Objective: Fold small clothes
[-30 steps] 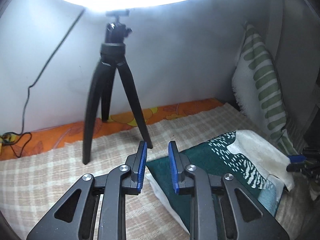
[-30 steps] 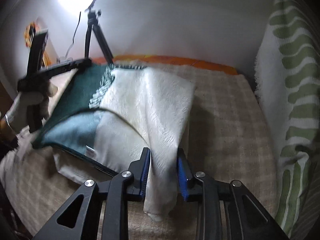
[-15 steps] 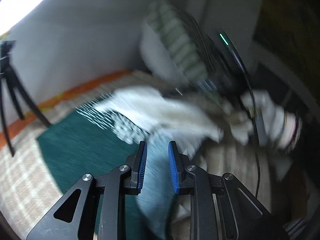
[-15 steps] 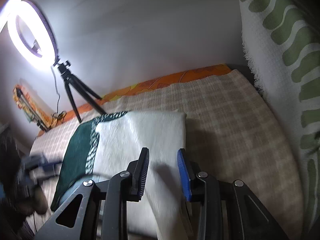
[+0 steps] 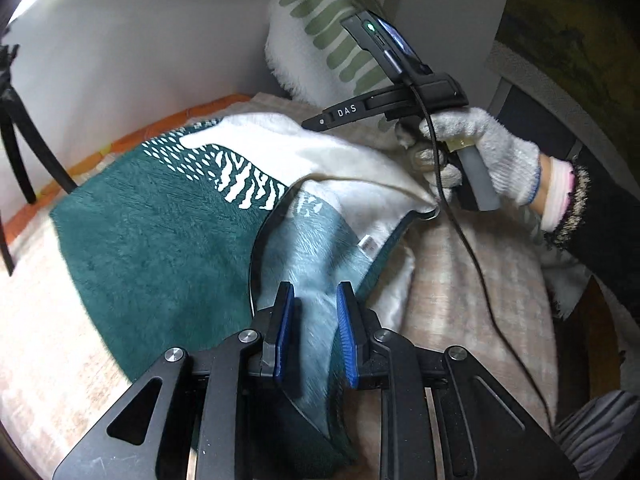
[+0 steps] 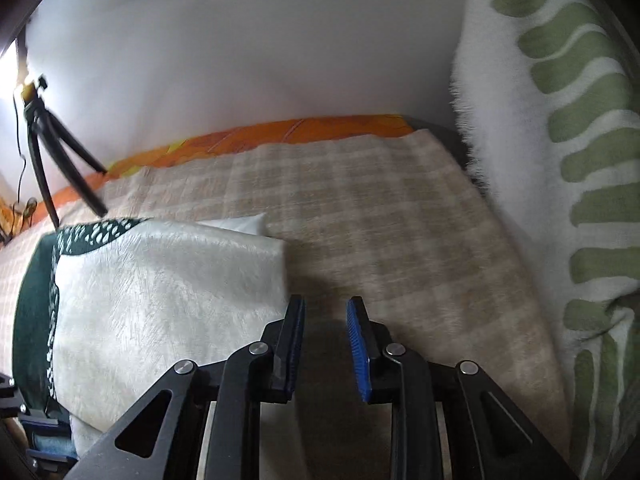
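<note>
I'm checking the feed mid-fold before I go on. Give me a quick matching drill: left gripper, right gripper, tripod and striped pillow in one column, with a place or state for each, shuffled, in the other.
Things:
1. left gripper
2. right gripper
3. tripod
4. striped pillow

Places or states:
A. stands on the orange strip at the far wall
B. jaws apart over the checked bedcover, nothing between them
C. leans upright at the bed's right edge
D. has a light blue fold of the green and white cloth between its pads

Pairs: 1-D, 2-B, 3-A, 4-C
</note>
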`<state>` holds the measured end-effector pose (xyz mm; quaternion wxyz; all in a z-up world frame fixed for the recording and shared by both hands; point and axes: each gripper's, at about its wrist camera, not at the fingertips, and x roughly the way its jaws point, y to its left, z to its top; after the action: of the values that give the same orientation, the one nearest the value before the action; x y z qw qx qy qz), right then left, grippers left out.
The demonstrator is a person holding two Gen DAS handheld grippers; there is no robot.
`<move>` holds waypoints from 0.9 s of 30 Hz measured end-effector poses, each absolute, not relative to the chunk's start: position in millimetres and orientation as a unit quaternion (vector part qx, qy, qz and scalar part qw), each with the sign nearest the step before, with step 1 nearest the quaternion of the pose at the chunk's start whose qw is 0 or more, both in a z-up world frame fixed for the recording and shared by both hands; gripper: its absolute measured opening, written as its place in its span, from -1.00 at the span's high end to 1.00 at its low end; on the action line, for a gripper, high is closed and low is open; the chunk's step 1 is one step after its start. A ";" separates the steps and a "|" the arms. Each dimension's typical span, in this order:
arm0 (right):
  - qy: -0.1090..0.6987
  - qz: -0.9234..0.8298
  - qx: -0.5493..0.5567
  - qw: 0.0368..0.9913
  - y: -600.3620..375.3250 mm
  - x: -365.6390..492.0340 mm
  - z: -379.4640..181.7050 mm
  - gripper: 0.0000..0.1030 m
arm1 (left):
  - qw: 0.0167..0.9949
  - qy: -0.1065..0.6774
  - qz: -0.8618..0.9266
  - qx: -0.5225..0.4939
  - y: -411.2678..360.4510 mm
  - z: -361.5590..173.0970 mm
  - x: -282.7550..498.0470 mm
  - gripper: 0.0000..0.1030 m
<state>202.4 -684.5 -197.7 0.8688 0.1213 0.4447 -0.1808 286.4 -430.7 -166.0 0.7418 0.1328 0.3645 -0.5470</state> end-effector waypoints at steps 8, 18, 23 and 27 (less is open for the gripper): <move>0.380 -0.143 0.117 0.906 -647.2 190.6 -147.3 0.51 | 0.772 0.350 -0.520 0.101 -379.9 -133.9 278.3 0.32; 0.352 -0.082 0.110 0.926 -555.7 200.2 -115.3 0.46 | 0.828 0.342 -0.441 0.051 -317.6 -96.3 261.1 -0.48; 0.340 -0.088 0.100 0.931 -513.4 183.1 -93.3 0.28 | 0.851 0.327 -0.408 0.048 -287.9 -75.7 242.8 -0.59; 0.333 -0.101 0.083 0.934 -480.8 161.2 -74.6 -0.19 | 0.862 0.307 -0.400 0.051 -270.4 -60.8 221.3 -0.60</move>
<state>161.2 -480.8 -74.6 0.9339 0.0833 0.3327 -0.1011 221.3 -270.4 -60.8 0.8622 0.0513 0.3067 -0.3999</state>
